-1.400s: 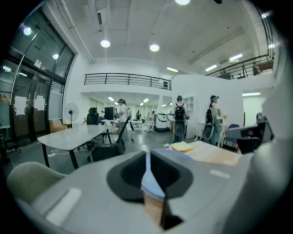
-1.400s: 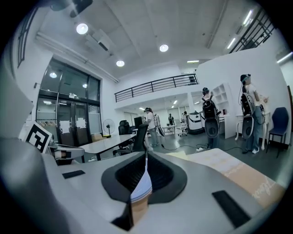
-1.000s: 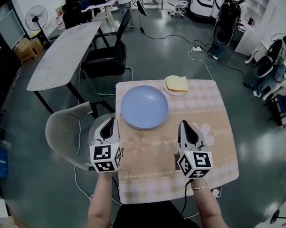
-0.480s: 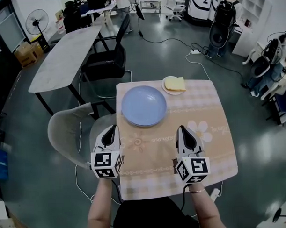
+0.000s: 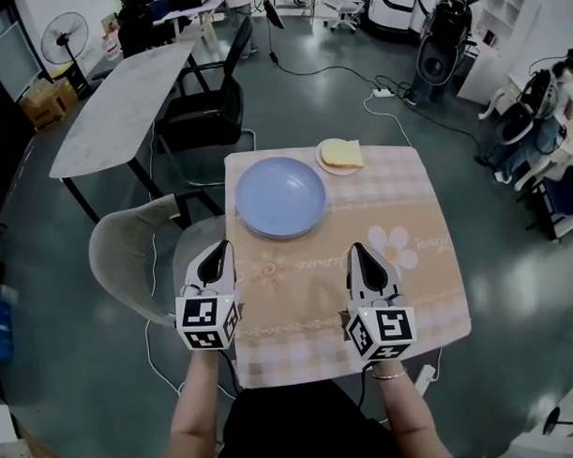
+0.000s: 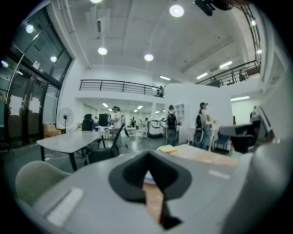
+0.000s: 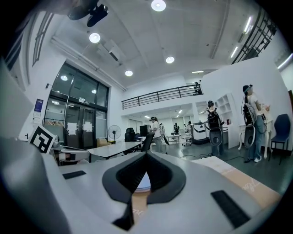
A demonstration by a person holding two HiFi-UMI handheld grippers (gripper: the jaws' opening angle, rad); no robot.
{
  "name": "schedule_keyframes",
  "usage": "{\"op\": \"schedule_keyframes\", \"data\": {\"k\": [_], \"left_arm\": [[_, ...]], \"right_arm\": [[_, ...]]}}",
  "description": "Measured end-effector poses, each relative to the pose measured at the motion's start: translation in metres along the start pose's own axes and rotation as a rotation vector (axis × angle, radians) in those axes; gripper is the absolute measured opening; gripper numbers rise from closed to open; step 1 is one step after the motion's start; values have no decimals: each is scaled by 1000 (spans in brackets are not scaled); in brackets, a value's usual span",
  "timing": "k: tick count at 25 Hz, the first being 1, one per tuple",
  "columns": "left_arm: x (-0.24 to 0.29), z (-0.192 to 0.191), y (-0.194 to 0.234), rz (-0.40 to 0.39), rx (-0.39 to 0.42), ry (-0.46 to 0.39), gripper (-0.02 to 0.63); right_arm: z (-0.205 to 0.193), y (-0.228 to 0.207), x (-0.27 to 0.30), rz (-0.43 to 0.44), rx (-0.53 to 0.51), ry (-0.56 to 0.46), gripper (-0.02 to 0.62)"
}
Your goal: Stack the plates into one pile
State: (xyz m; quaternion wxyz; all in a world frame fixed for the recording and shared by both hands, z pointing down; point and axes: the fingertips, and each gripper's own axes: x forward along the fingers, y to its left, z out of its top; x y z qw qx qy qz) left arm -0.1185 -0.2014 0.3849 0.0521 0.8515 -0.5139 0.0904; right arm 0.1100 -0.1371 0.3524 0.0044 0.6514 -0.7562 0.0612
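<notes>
A large light-blue plate (image 5: 280, 196) lies on the far left part of the square table (image 5: 401, 294), and through the closed jaws of the right gripper view a sliver of the plate (image 7: 143, 183) shows. A small white plate (image 5: 329, 163) with a slice of bread (image 5: 343, 153) sits at the table's far edge; the bread (image 6: 167, 148) also shows in the left gripper view. My left gripper (image 5: 215, 257) hovers at the table's left edge, shut and empty. My right gripper (image 5: 360, 258) hangs over the table's near middle, shut and empty. Both point toward the plates, well short of them.
A grey chair (image 5: 128, 262) stands at the table's left side. A long grey table (image 5: 123, 107) and a black office chair (image 5: 203, 109) stand beyond it. Cables run across the floor at the back. People stand far off in the room.
Both grippers have drawn back toward me, away from the blue plate. The whole view has shifted a little, so the table sits higher and further left.
</notes>
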Motion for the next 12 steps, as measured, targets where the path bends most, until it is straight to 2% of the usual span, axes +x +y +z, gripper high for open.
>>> {"op": "schedule_keyframes", "data": {"k": [12], "left_arm": [[2, 1, -5, -33, 30, -6, 9]], "right_arm": [[-7, 6, -4, 7, -3, 4, 5]]}}
